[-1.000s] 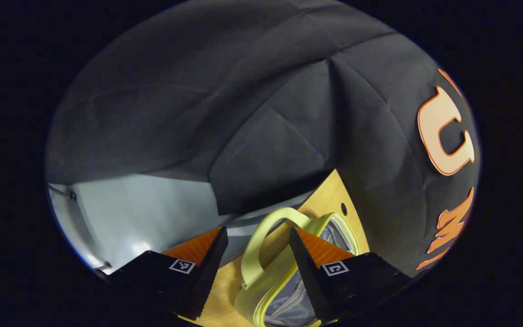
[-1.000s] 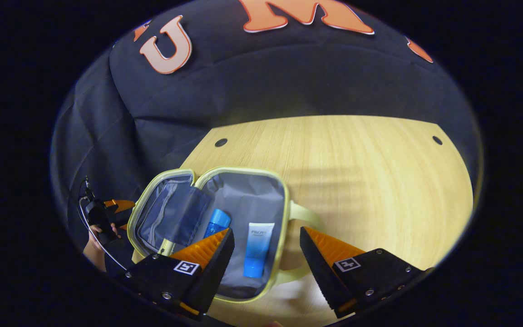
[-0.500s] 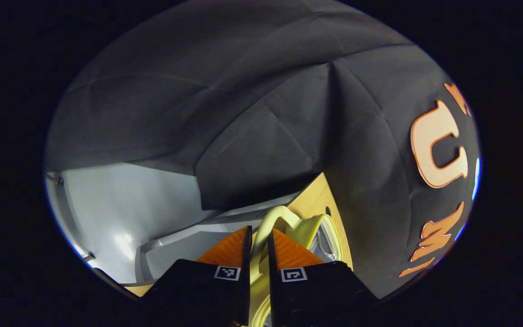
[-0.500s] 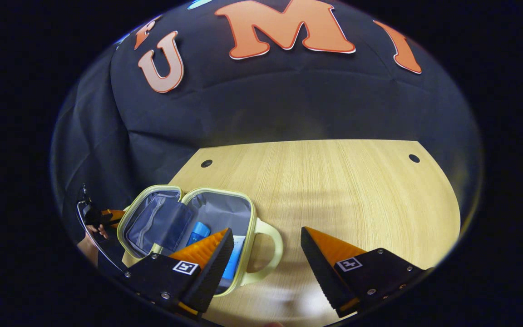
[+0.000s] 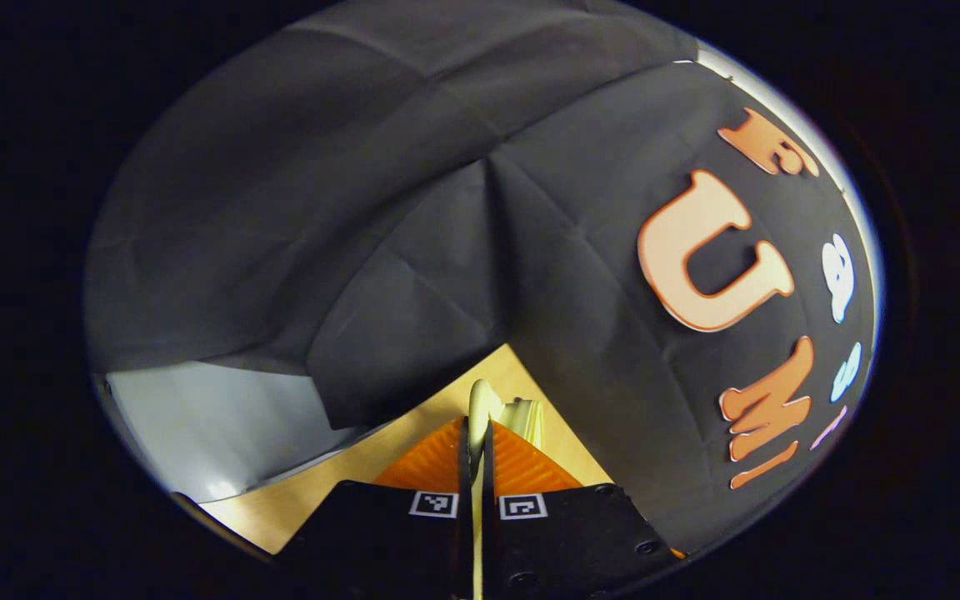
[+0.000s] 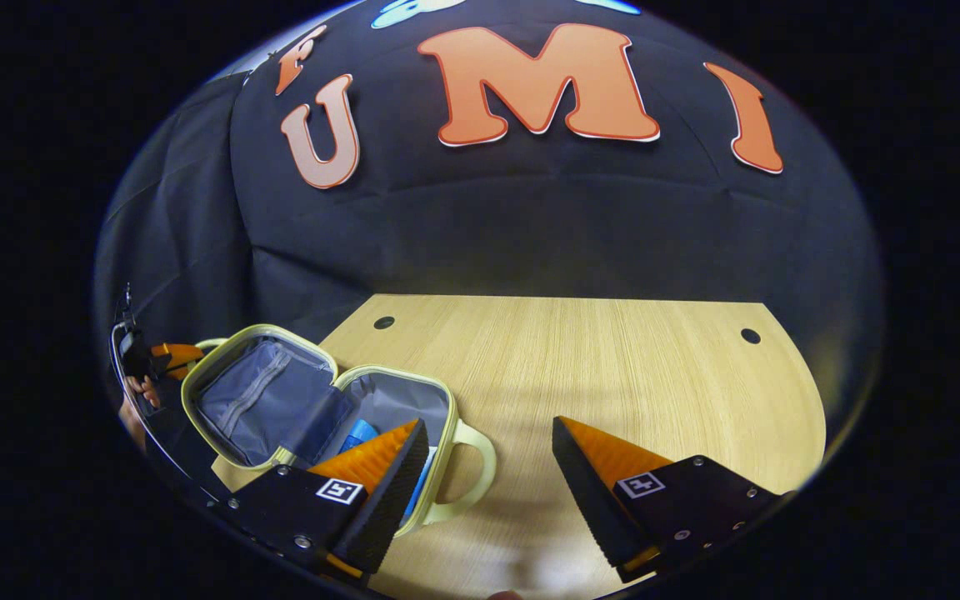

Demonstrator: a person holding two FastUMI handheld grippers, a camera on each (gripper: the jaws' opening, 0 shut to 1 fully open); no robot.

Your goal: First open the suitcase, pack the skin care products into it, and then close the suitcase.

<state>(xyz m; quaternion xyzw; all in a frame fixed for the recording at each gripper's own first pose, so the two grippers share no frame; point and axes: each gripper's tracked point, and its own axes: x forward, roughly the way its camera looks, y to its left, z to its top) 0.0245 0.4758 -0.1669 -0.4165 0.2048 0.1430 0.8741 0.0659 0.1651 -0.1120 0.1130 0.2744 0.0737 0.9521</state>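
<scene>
The pictures are dim, with light coming from above. The wooden table [image 6: 613, 367] is the brightest part, with a soft shiny patch near its close edge. The cloth wall [image 6: 530, 225] looks dark. Straight lines bend near the round edges. Everything looks sharp, with little blur.

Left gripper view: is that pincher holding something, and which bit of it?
Yes. The left gripper pinches the yellow suitcase's lid handle. The right gripper holds nothing.

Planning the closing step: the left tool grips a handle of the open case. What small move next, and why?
Probably swing the left tool, shut on the lid's handle, over toward the base. The suitcase lies open with a blue product inside, and the right tool is open, holding nothing.
</scene>
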